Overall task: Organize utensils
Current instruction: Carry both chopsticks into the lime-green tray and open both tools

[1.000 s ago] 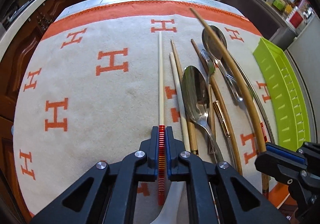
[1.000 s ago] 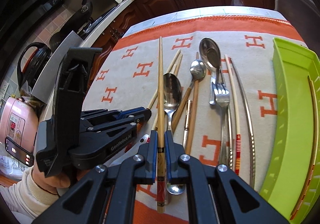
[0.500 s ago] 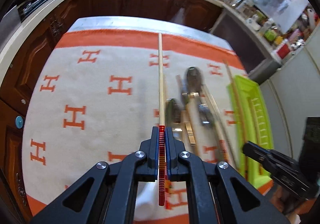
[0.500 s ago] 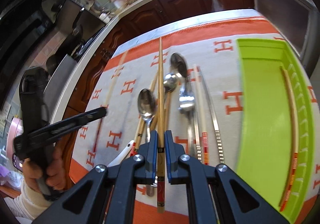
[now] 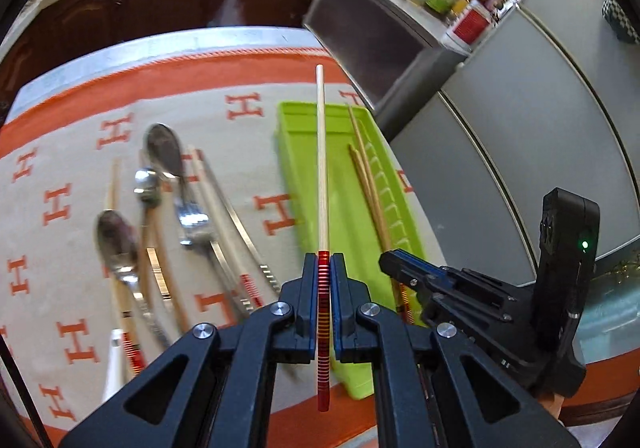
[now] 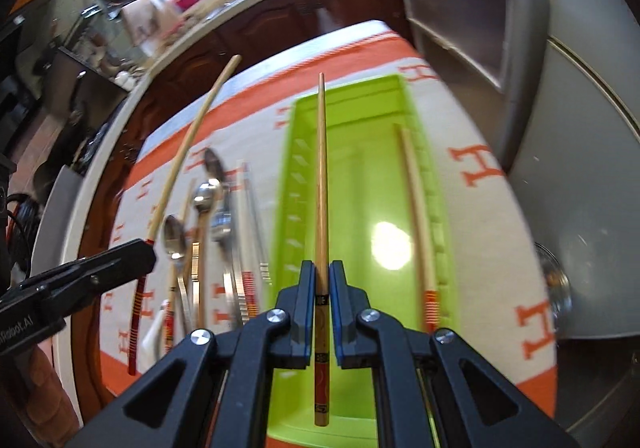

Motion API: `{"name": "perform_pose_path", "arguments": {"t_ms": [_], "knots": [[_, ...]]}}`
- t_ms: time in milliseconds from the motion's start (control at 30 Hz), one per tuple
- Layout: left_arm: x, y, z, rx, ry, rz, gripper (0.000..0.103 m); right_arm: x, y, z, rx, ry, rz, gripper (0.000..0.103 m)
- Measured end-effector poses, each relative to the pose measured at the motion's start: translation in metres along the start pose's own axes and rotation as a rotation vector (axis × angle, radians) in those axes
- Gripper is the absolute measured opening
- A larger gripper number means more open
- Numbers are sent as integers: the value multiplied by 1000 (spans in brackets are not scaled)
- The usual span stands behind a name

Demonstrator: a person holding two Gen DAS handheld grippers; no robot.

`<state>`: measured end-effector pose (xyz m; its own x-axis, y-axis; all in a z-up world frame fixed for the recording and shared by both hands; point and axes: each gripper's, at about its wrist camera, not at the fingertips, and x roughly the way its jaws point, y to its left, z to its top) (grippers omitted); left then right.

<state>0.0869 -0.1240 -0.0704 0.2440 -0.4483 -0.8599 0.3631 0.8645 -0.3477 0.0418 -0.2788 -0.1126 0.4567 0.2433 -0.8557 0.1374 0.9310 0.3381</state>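
Left gripper (image 5: 323, 280) pinches a pale chopstick (image 5: 321, 168); right gripper (image 6: 321, 288) pinches a brown chopstick (image 6: 321, 168), both at frame centre over the green tray (image 6: 360, 208).

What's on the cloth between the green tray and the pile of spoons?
Nothing. In the left wrist view, the strip of cloth between the green tray and the nearest of the spoons pile is bare, showing only orange H letters.

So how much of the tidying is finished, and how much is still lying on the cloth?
Barely started. The green tray holds one red-banded chopstick. In hand: the left gripper is shut on a pale chopstick, the right gripper on a darker wooden one, both above the tray. Left on the cloth: the spoons, a fork and several more chopsticks.
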Motion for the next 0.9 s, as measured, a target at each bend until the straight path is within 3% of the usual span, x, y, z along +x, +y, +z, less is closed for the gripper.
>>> {"name": "perform_pose_path", "arguments": {"t_ms": [233, 367, 467, 667, 900], "knots": [[50, -18, -1, 1, 81, -22, 7, 3, -18, -1, 26, 13, -31, 8], [51, -16, -8, 23, 84, 4, 37, 4, -23, 0, 52, 11, -17, 9], [37, -13, -13, 43, 56, 27, 51, 6, -25, 1, 59, 16, -12, 13], [5, 12, -26, 62, 5, 93, 56, 4, -12, -4, 24, 13, 34, 13], [-42, 75, -47, -12, -46, 137, 56, -2, 25, -10, -62, 9, 114, 13]]}}
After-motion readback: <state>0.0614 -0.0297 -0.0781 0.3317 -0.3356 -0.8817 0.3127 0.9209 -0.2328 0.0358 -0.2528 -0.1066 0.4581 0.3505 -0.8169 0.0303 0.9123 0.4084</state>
